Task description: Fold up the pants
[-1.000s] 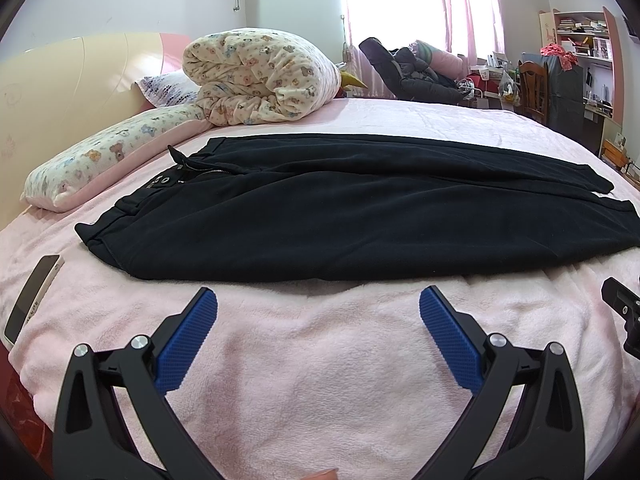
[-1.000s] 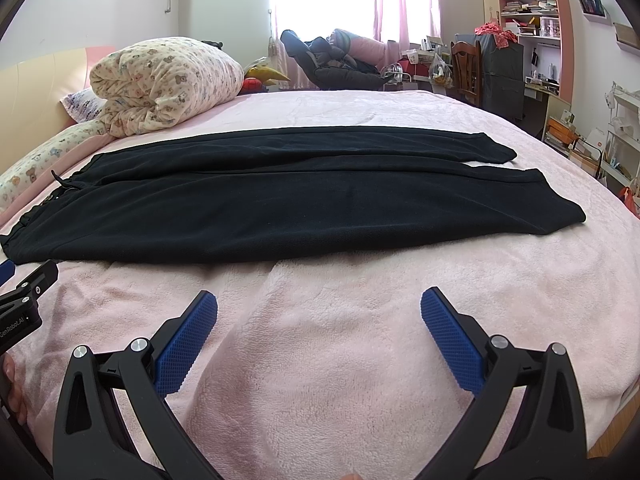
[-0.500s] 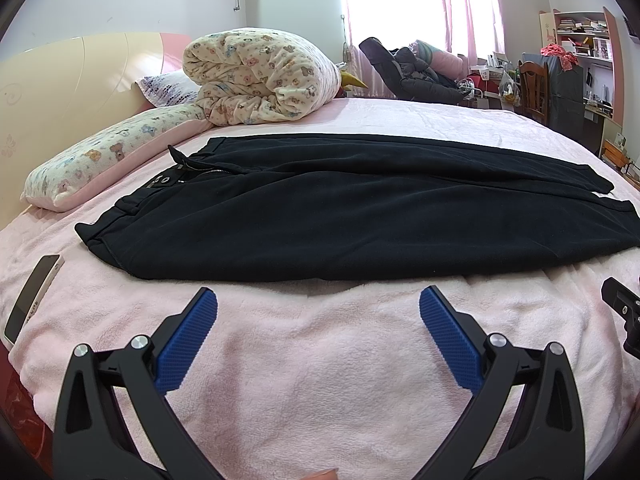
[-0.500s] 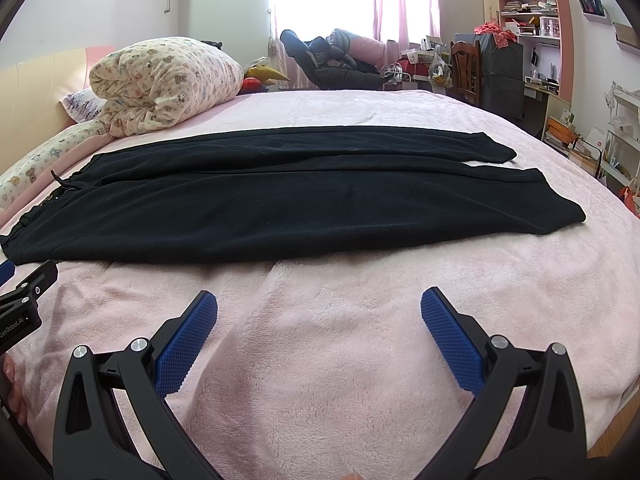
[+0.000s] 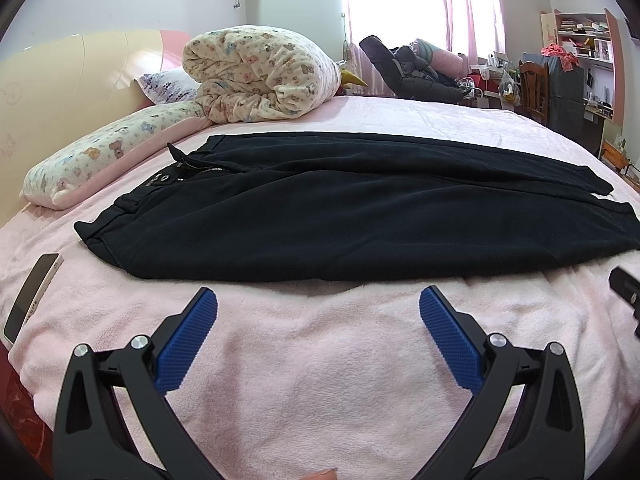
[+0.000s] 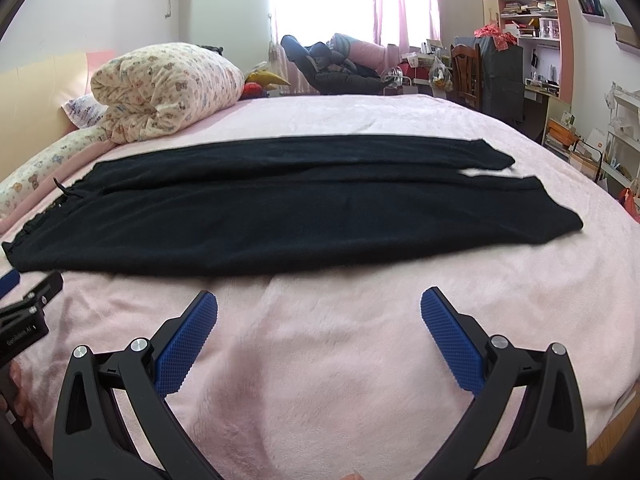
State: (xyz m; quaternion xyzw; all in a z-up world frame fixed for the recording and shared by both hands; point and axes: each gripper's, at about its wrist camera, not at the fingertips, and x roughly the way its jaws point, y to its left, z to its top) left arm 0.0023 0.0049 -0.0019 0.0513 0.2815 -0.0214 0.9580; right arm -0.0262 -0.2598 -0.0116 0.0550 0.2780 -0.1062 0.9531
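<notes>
Left wrist view: left gripper (image 5: pixel 318 304) hovers over the pink blanket (image 5: pixel 320 380), blue pads (image 5: pixel 186 344) spread wide, nothing between them. Black pants (image 5: pixel 340 216) lie flat across the bed just ahead of the fingertips, not touching them. Waistband sits at the left end, near the long printed pillow (image 5: pixel 100 156); legs run off to the right, one lying alongside the other. Phone (image 5: pixel 30 300) lies on the blanket at the left edge, apart from the waistband corner. Rolled floral quilt (image 5: pixel 256 76) sits behind the pants by the headboard. A black piece of the other gripper shows at the far right edge.

Right wrist view: right gripper (image 6: pixel 319 304) also over bare blanket, pads apart, holding nothing. Pants in front, cuff ends to the right; the near leg's cuff reaches further right than the far one. The near edge of the fabric is just beyond the fingertips, a strip of blanket between. Part of the left gripper visible at the left edge, near the waistband corner. Shelves and desk (image 6: pixel 532 40) in the back right.
</notes>
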